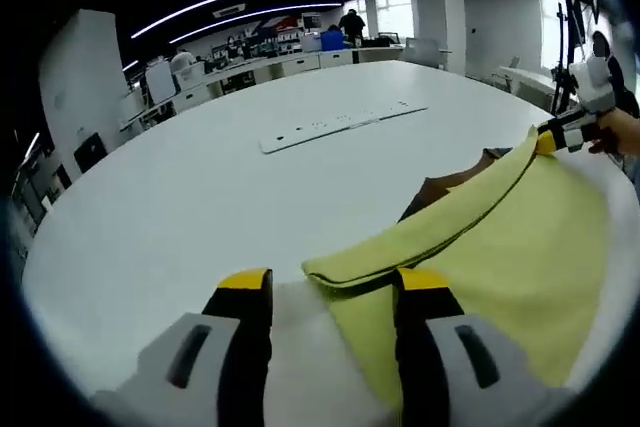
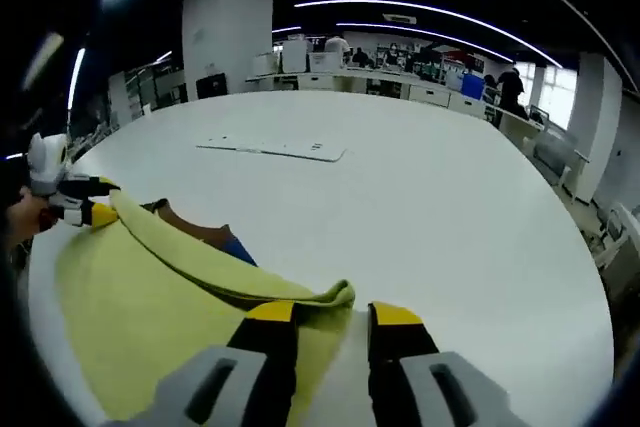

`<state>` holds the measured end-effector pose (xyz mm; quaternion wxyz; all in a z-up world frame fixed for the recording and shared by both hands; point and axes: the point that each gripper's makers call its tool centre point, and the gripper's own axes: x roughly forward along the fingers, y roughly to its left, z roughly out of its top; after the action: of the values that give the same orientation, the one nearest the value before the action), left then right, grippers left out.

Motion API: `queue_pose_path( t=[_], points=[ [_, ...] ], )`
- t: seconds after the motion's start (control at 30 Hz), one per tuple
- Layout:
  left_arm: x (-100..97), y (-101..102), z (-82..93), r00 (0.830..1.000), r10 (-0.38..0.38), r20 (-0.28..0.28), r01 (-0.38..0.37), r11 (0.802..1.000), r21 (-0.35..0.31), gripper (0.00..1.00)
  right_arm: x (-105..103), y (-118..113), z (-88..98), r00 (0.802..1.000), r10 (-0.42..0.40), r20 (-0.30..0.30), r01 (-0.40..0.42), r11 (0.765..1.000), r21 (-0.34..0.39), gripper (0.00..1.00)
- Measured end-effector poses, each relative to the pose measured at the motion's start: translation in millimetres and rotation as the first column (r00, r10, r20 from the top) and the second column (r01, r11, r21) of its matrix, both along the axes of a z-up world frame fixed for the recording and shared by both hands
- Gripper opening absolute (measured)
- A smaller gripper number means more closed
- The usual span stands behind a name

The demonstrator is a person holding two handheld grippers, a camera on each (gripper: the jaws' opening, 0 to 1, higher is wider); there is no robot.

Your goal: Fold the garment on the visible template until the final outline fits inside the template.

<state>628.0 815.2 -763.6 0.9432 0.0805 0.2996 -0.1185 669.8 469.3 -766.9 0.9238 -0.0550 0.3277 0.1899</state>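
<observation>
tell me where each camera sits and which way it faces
Left gripper view: rides the left gripper, looking along its fingers over the yellow garment across the white table; the right gripper and a hand show at right.
Right gripper view: rides the right gripper, facing the same garment's folded edge; the left gripper and a hand show at left.
Shared: garment, table, white strip, brown piece beneath.

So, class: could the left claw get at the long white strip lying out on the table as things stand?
Probably yes: bare white table lies between the left claw and the white strip. But the claw sits at the yellow garment, so it would have to leave that.
</observation>
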Motion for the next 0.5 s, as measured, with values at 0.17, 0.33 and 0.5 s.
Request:
queue_pose_path(
  t=[0.17, 0.33, 0.5],
  points=[
    [12.0, 2.9, 6.6, 0.997, 0.077, 0.016, -0.075, 0.993, -0.096, 0.43, 6.9, 0.7, 2.0, 0.997, -0.077, -0.014, 0.078, 0.993, 0.088, 0.24],
    [14.0, 12.1, 10.2, 0.988, 0.155, 0.004, -0.153, 0.977, -0.148, 0.44, 6.1, 0.3, 2.4, 0.993, -0.111, -0.046, 0.116, 0.985, 0.129, 0.26],
    [4.8, 13.5, 13.9, 0.988, 0.155, -0.003, -0.154, 0.977, -0.147, 0.45, -0.3, 4.9, 9.1, 0.993, -0.104, -0.056, 0.111, 0.982, 0.154, 0.33]
  ],
)
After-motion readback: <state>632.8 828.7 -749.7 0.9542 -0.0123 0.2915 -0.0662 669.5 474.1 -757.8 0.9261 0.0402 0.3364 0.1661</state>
